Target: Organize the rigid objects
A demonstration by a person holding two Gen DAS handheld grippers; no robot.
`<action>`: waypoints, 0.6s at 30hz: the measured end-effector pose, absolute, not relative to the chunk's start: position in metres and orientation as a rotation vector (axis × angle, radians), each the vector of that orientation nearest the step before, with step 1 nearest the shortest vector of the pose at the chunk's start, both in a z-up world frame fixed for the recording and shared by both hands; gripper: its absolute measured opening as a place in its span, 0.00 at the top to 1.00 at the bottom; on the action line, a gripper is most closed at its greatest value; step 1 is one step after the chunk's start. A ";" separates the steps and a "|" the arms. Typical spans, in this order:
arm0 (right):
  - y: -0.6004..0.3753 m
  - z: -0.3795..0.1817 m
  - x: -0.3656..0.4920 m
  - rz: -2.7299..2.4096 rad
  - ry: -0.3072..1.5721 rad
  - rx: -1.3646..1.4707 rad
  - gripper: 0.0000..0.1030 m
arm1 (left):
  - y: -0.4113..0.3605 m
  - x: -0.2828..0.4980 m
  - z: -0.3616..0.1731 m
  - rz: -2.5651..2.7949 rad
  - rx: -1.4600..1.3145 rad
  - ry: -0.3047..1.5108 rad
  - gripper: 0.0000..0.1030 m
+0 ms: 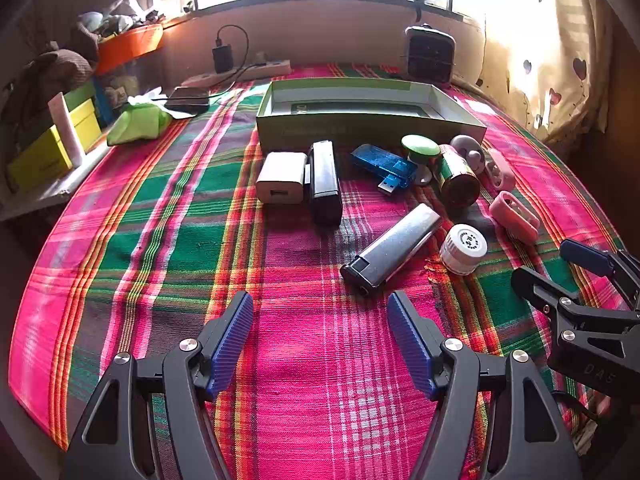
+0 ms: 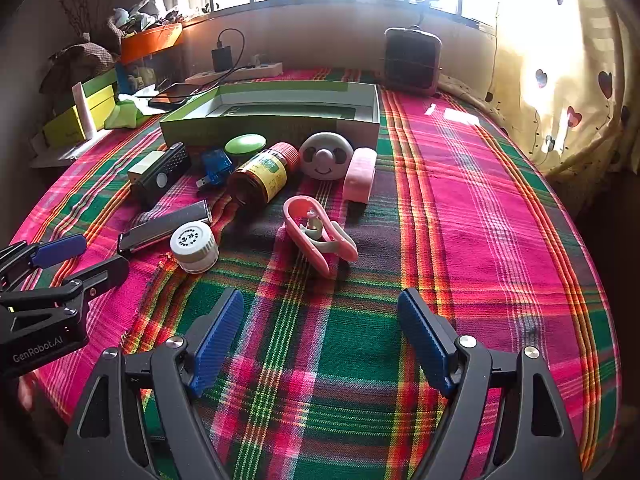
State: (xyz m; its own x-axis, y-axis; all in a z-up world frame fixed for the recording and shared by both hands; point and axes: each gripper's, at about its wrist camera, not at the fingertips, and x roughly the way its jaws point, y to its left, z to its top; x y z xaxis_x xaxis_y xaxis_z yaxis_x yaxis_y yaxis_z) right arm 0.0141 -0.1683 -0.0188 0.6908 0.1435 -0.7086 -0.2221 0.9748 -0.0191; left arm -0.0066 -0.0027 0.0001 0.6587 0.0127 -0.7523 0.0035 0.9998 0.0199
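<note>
An open green box (image 1: 368,128) (image 2: 280,126) lies at the back of the plaid cloth. In front of it are a white charger (image 1: 280,178), a black device (image 1: 325,182), a blue USB stick (image 1: 380,164), a brown bottle (image 2: 264,176) on its side, a silver lighter (image 1: 394,246), a white jar (image 2: 194,246), a pink clip (image 2: 320,236), a pink case (image 2: 360,174) and a round face disc (image 2: 326,156). My left gripper (image 1: 320,304) hovers open just short of the lighter. Nothing is between the fingers of my right gripper (image 2: 320,300), which is open just short of the pink clip.
A small fan (image 1: 430,54) stands behind the box. A power strip (image 1: 240,74), a phone (image 1: 187,98) and a green packet (image 1: 138,122) lie at the back left, next to yellow boxes (image 1: 52,148). A curtain (image 2: 560,80) hangs on the right.
</note>
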 end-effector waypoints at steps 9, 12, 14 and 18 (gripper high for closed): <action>-0.168 -0.019 0.014 0.205 0.780 -0.106 0.23 | -0.003 -0.007 0.000 0.006 0.020 0.851 0.33; -0.169 -0.019 0.013 0.205 0.780 -0.106 0.23 | -0.003 -0.007 0.000 0.006 0.019 0.850 0.33; -0.169 -0.019 0.014 0.205 0.779 -0.106 0.23 | -0.003 -0.008 0.000 0.006 0.019 0.851 0.33; -0.168 -0.019 0.014 0.205 0.778 -0.106 0.23 | -0.003 -0.007 0.000 0.006 0.019 0.850 0.33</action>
State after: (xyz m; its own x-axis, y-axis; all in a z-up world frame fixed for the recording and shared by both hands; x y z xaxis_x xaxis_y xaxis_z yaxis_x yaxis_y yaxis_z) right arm 0.0136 -0.1682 -0.0186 0.6935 0.1438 -0.7060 -0.2221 0.9748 -0.0196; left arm -0.0073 -0.0030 -0.0002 0.6600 0.0130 -0.7511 0.0021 0.9998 0.0192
